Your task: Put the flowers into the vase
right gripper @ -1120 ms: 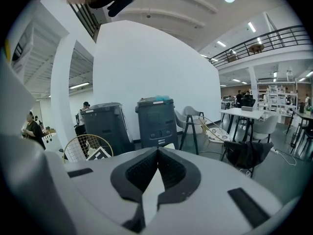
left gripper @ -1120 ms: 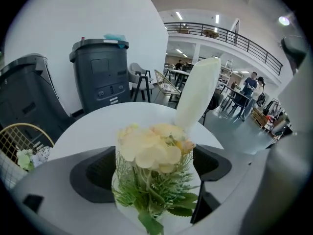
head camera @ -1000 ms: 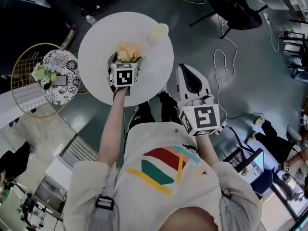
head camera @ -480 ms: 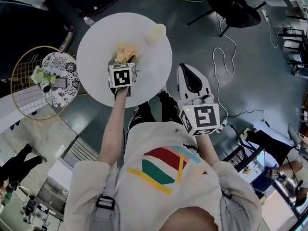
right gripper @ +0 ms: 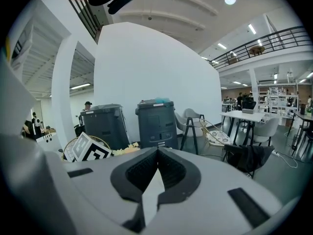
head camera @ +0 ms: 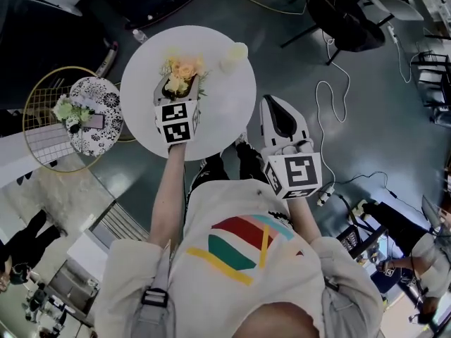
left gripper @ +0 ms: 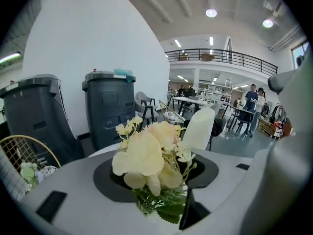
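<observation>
A bunch of pale yellow flowers with green leaves is held up over the round white table. My left gripper is shut on its stems; the jaws have just been closing on the bunch. In the left gripper view the blooms fill the space between the jaws of the left gripper. A white vase stands upright at the table's far right, behind the blooms as the vase in that view. My right gripper hangs off the table over the floor, shut and empty, as the right gripper view confirms.
A gold wire chair left of the table carries a patterned cushion with another small bunch. Two dark bins stand by the wall. A black chair and a white cable are on the floor to the right.
My left gripper has risen from the tabletop with the flower bunch in its jaws. The right gripper has stayed where it was.
</observation>
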The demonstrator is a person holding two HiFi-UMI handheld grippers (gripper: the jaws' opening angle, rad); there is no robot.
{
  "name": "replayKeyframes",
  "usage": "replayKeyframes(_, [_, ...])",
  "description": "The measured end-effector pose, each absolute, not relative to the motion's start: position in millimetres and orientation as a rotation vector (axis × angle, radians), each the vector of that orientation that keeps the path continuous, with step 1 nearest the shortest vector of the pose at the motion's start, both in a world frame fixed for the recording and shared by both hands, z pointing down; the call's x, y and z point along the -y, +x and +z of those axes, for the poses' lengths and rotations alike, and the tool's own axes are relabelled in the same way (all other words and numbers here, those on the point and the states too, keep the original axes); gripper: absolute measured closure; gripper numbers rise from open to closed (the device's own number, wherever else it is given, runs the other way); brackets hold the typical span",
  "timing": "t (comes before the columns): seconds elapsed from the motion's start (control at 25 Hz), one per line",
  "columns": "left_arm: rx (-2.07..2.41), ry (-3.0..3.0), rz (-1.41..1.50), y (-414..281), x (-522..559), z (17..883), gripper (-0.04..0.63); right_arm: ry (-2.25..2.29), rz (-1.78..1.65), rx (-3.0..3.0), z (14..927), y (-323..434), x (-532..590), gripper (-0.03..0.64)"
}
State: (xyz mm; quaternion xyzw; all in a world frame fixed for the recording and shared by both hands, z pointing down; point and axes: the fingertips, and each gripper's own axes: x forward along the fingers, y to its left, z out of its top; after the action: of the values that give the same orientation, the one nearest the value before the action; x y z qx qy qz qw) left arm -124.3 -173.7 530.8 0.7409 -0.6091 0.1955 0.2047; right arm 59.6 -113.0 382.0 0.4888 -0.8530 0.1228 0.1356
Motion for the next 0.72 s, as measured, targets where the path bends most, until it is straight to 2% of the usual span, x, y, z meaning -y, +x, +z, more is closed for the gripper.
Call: replayKeyframes(0.72, [1.861, 2.527, 0.159, -78.9, 239.0, 290.2, 0.339, 1.578, 0.283, 2.490, 348.9, 98.8, 130.3, 0.607])
